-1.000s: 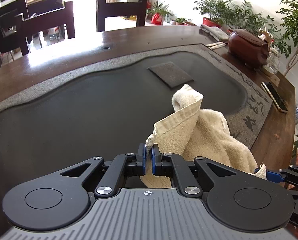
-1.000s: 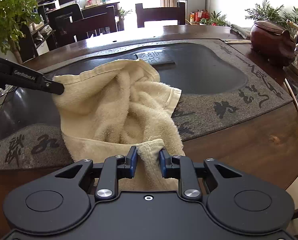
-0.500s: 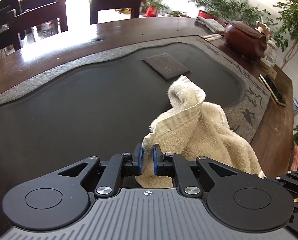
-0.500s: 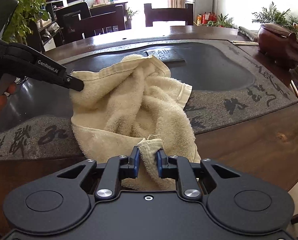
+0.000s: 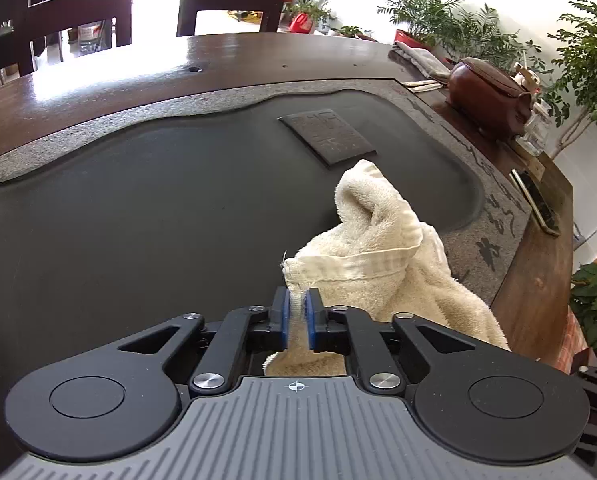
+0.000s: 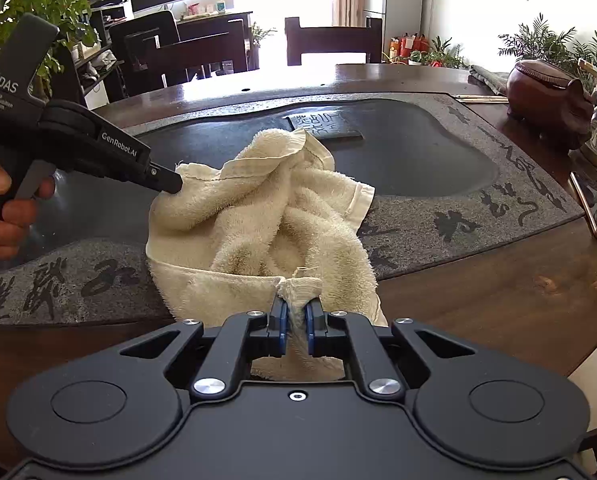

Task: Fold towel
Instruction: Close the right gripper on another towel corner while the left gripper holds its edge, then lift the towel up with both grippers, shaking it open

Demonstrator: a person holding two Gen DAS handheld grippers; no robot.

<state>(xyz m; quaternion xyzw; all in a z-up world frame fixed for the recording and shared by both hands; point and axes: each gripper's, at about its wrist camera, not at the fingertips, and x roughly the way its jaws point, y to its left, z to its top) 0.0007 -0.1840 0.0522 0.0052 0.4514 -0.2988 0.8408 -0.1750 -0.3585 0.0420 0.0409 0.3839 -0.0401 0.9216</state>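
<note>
Towel point(image 6: 266, 216) bunched on stone tray point(image 6: 438, 208); clay pot point(image 6: 546, 100), phone point(image 6: 594, 208) well apart

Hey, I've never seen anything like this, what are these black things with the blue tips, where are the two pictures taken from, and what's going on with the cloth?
There is no robot here. A person holds a hand-operated gripper in each hand, and each one has a camera looking forward along its two blue-padded fingers.

One picture comes from the left gripper, the other from the right gripper. In the right view you also see the left one from the side, with the person's hand on its handle.

Both are shut on a cream towel, each pinching a corner or edge. The towel is bunched up, not yet folded, and sags between them over a dark stone tray set into a wooden table.

Off to the side stand a brown pot, a phone and houseplants.
</note>
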